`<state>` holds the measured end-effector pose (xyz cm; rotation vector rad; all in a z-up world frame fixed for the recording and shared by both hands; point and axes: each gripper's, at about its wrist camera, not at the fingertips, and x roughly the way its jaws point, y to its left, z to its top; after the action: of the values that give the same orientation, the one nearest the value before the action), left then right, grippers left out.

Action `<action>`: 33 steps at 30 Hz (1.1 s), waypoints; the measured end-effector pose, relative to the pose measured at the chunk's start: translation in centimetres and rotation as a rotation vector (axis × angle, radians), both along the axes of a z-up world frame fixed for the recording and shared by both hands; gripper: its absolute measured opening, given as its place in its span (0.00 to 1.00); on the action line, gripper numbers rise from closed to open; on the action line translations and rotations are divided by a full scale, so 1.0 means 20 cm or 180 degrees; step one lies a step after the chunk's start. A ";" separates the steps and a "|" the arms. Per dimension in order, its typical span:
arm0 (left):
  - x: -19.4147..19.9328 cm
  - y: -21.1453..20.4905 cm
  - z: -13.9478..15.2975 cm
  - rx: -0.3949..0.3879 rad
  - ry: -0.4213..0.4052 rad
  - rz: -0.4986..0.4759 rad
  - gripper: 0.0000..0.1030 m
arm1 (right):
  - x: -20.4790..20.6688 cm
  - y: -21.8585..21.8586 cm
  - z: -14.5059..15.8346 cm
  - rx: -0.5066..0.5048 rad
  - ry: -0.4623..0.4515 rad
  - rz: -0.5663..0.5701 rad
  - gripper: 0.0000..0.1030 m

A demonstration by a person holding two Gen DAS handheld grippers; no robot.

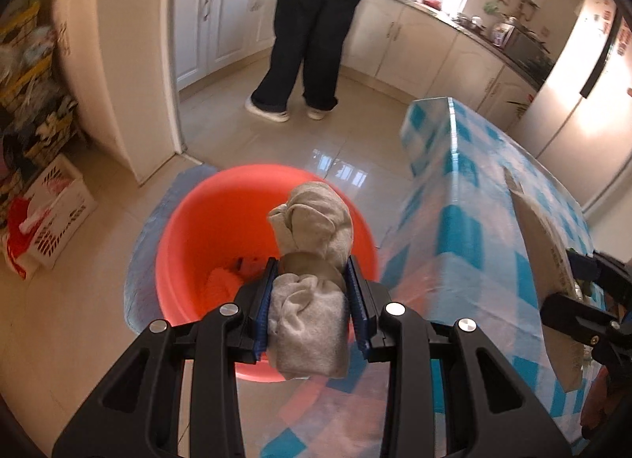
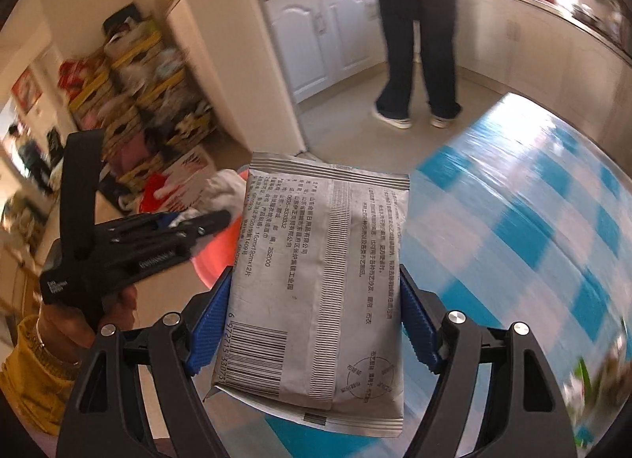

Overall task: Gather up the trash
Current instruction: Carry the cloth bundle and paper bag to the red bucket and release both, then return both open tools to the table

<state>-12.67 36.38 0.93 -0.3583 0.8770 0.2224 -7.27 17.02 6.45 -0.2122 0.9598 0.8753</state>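
Observation:
My left gripper (image 1: 312, 288) is shut on a crumpled grey-beige cloth or tissue wad (image 1: 312, 244) and hangs over the orange plastic bucket (image 1: 189, 229) standing on the floor. Some orange scraps lie in the bucket's bottom. The right gripper (image 2: 316, 300) is shut on a flat silver packet (image 2: 320, 280) printed with text and a barcode, held over the edge of the blue-and-white checked table (image 2: 533, 229). In the right wrist view the left gripper (image 2: 189, 227) shows at the left, with the bucket (image 2: 213, 256) under it. The right gripper (image 1: 584, 292) with its packet (image 1: 549, 237) shows at the right edge of the left wrist view.
A person in dark trousers (image 1: 312, 35) stands at the white kitchen cabinets (image 1: 229, 15) beyond the bucket. A white crate (image 1: 59, 213) and a red bag (image 1: 15, 233) sit on the tiled floor at the left. Stacked shelves of clutter (image 2: 138, 94) line the left wall.

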 end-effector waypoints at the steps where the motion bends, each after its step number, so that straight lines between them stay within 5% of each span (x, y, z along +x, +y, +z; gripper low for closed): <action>1: 0.00 0.02 -0.02 -0.0020 0.0023 0.0041 0.34 | 0.00 0.06 -0.01 -0.0043 -0.0014 0.0065 0.75; 11: -0.01 0.18 -0.16 -0.0150 0.0185 0.0322 0.34 | 0.05 0.48 -0.18 -0.0444 -0.0050 0.0496 0.76; 20: 0.05 0.25 -0.27 -0.0203 0.0332 0.0399 0.36 | 0.12 0.56 -0.29 -0.0453 0.0016 0.0436 0.86; 24: 0.06 0.24 -0.29 -0.0170 0.0320 0.0431 0.59 | 0.15 0.50 -0.26 -0.0297 0.0065 0.0289 0.86; 33: 0.04 0.21 -0.25 0.0020 0.0329 0.0460 0.78 | 0.20 0.26 -0.13 0.0068 0.0163 -0.0124 0.88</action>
<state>-11.84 40.55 -4.11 -0.4077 0.9528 0.3799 -3.34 22.24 3.75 -0.1529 0.9987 0.8582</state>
